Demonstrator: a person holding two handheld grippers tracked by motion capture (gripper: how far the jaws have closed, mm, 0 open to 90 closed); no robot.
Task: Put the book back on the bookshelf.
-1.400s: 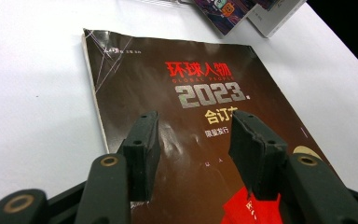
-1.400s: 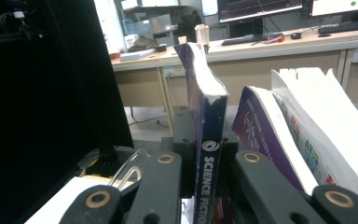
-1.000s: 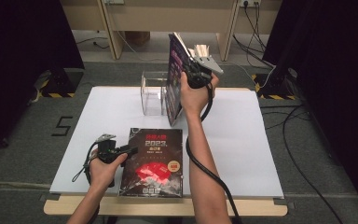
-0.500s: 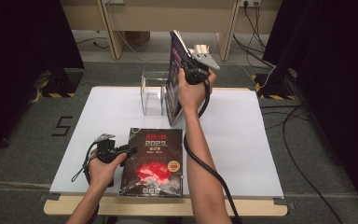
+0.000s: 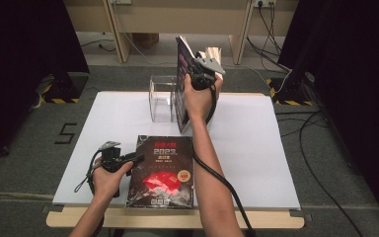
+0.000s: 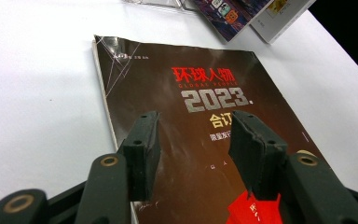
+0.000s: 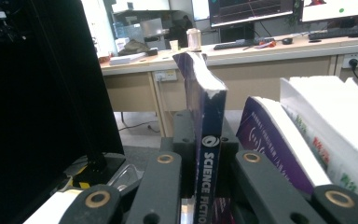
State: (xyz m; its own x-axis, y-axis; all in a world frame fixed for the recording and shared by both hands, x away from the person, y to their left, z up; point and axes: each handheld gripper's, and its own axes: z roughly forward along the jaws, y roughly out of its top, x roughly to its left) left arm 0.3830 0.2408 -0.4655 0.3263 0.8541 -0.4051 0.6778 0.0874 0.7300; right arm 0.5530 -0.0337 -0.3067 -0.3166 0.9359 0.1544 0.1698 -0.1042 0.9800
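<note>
Science-fiction magazine (image 7: 208, 140) upright, spine clamped between right gripper (image 7: 204, 186) jaws, arm raised; left gripper (image 6: 193, 140) agape over 2023 magazine (image 6: 186, 154).

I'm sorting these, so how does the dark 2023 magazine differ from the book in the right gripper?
The magazine lies flat on the table, cover up; the book stands upright. The left gripper is open above the magazine; the right gripper is shut on the book. Both have dark covers.

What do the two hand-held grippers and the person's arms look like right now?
Both are black, each topped by a grey three-cornered plate. The left hand-held gripper has ridged black pads; a black cable trails from the right hand-held gripper. Forearms are bare, no sleeves.
</note>
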